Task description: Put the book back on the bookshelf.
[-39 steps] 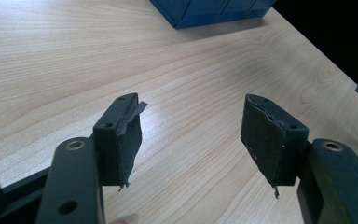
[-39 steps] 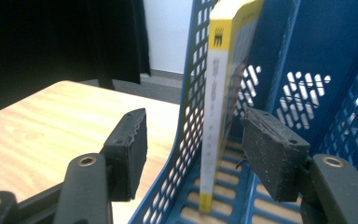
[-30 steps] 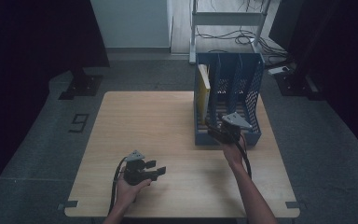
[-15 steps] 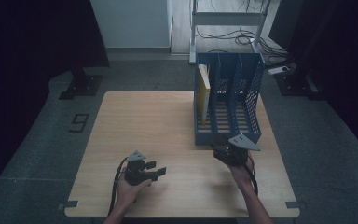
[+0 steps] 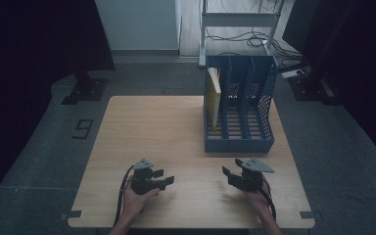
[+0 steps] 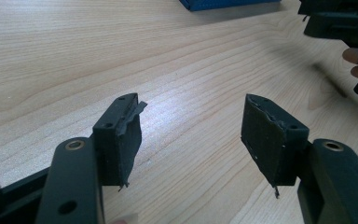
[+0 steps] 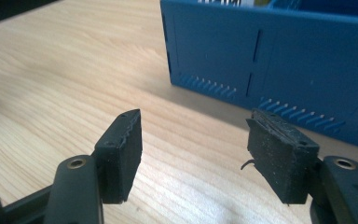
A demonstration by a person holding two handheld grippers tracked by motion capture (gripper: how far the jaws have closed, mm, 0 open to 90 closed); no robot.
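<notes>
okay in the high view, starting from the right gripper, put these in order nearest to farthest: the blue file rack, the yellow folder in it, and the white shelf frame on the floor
From the right gripper:
1. Blue file rack, just beyond it on the table.
2. Yellow folder, upright in the rack's left compartment, toward its back.
3. White shelf frame, on the floor past the table's far edge.

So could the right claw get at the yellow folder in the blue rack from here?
Probably yes: the right claw is open and empty, the yellow folder stands in the blue rack's leftmost slot, and bare table lies between.
</notes>
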